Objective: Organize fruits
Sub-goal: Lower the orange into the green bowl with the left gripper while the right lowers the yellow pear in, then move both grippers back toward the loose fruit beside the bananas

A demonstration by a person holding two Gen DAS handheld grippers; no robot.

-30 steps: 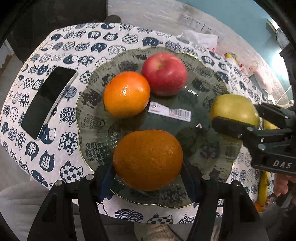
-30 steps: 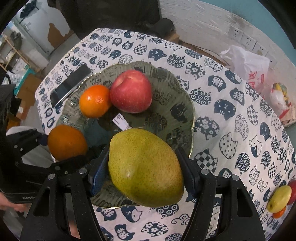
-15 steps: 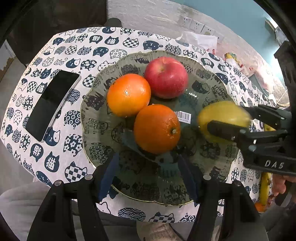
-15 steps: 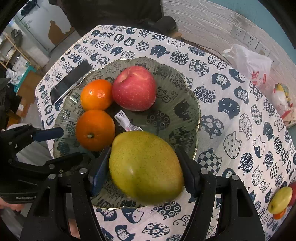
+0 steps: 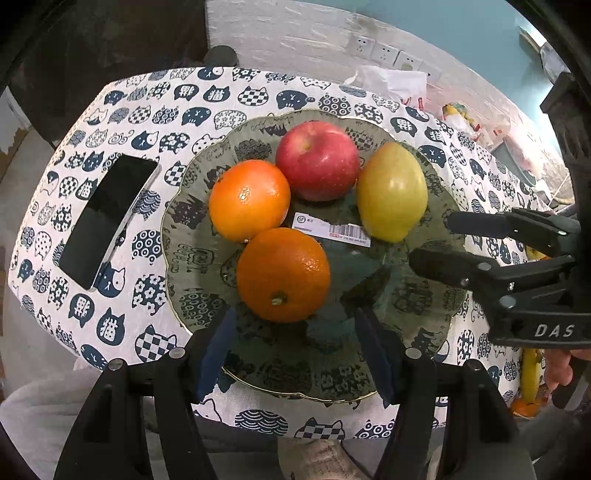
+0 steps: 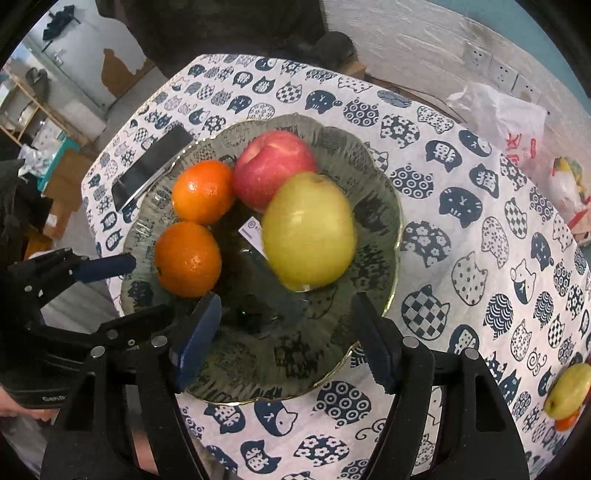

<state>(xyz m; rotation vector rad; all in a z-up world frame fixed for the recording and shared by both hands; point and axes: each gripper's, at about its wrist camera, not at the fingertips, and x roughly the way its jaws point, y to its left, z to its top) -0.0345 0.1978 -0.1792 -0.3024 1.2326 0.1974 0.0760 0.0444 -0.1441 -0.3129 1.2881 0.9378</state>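
Both the left gripper (image 5: 295, 354) and right gripper (image 6: 284, 339) stand jaws apart and empty above the plate (image 5: 332, 373) holding pear (image 6: 308, 230), apple (image 5: 317, 160) and two oranges (image 5: 282, 275); advise a straight, level withdrawal clear of the fruit.

White brick wall (image 5: 295, 33) ran across the top, wall sockets (image 5: 384, 51) upper right; teal wall (image 5: 461, 18) above; cat-print tablecloth (image 6: 461, 229) covered the table; cardboard boxes (image 6: 62, 184) at left.
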